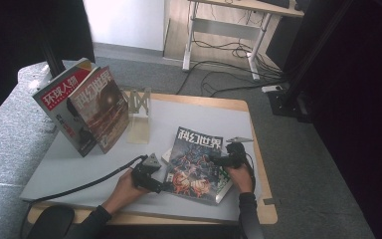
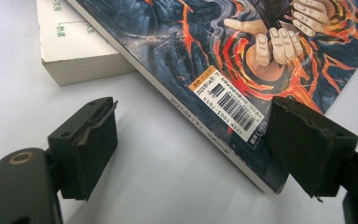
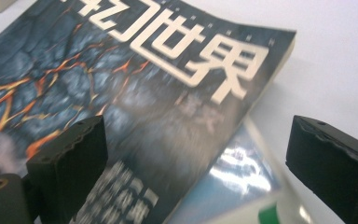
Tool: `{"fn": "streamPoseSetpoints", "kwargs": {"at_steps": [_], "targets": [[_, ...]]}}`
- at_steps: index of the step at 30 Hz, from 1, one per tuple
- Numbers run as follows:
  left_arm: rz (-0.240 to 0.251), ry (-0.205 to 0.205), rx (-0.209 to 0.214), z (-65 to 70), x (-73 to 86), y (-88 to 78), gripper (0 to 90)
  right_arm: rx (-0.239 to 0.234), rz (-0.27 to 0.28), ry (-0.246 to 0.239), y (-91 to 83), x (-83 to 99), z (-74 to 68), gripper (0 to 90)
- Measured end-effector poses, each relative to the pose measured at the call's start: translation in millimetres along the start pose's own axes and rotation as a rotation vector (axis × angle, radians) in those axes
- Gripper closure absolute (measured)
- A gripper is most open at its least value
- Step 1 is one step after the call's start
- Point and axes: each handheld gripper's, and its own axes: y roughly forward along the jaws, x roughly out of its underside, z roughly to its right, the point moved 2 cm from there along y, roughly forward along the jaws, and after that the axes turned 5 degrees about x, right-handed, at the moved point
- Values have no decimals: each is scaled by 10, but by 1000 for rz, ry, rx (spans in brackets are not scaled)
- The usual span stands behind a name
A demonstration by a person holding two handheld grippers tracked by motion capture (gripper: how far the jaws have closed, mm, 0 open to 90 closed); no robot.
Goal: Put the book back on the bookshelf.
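on the white table [image 1: 79,164], both the left gripper [image 1: 165,186] and right gripper [image 1: 214,159] gape empty beside the top magazine [image 1: 196,164], so square its spine before clamping.

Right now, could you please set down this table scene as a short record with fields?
Work surface: pale grey mat on a wooden table
Top item: dark blue magazine with orange flames, lying flat on other books
Left gripper: open, at the magazine's near left corner
Right gripper: open, over the magazine's right edge
Rear left: two magazines upright beside a clear bookend
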Motion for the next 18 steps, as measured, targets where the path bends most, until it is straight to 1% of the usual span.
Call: {"fn": "streamPoseSetpoints", "kwargs": {"at_steps": [4,6,8,11,13,15,16,18], "targets": [[1,-1,1,-1,1,0,168,-14,-25,0,105,-96,39,53],[2,-1,1,-1,2,1,168,-22,-37,7,151,-126,48,71],[0,0,1,-2,2,0,168,-29,-51,5,191,-141,62,68],[1,0,2,-3,3,0,169,-68,-64,40,239,-147,103,55],[1,-1,3,-3,3,0,169,-91,-64,65,271,-144,137,66],[1,-2,5,-4,3,-1,169,-133,-62,98,301,-139,155,86],[0,-2,5,-4,3,-1,170,-147,-67,108,314,-140,168,87],[2,-2,6,-4,3,0,170,-151,-72,118,322,-155,173,97]]}}
